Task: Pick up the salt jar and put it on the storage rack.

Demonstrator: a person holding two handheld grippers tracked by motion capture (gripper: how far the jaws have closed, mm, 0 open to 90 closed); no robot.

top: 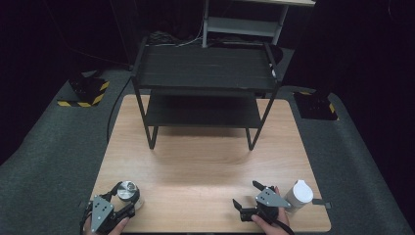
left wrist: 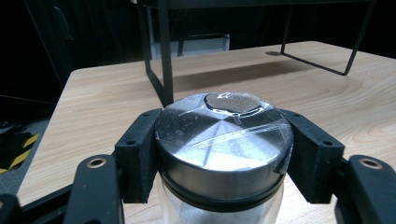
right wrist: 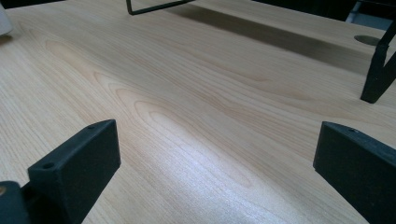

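Note:
A clear glass jar with a shiny metal lid (top: 128, 191) (left wrist: 223, 140) stands at the front left of the wooden table (top: 205, 166). My left gripper (top: 123, 198) (left wrist: 223, 154) is shut on it, one black jaw pressed to each side of the lid. At the front right my right gripper (top: 246, 195) (right wrist: 215, 163) rests low over the table, its jaws wide apart with only bare wood between them. A white cup with a white lid (top: 299, 194) stands just right of the right gripper.
A black two-tier metal rack (top: 204, 83) stands on the far half of the table, its legs (left wrist: 164, 60) (right wrist: 379, 70) resting on the wood. Grey carpet (top: 54, 147) surrounds the table. A pale shelf unit (top: 244, 22) stands behind the rack.

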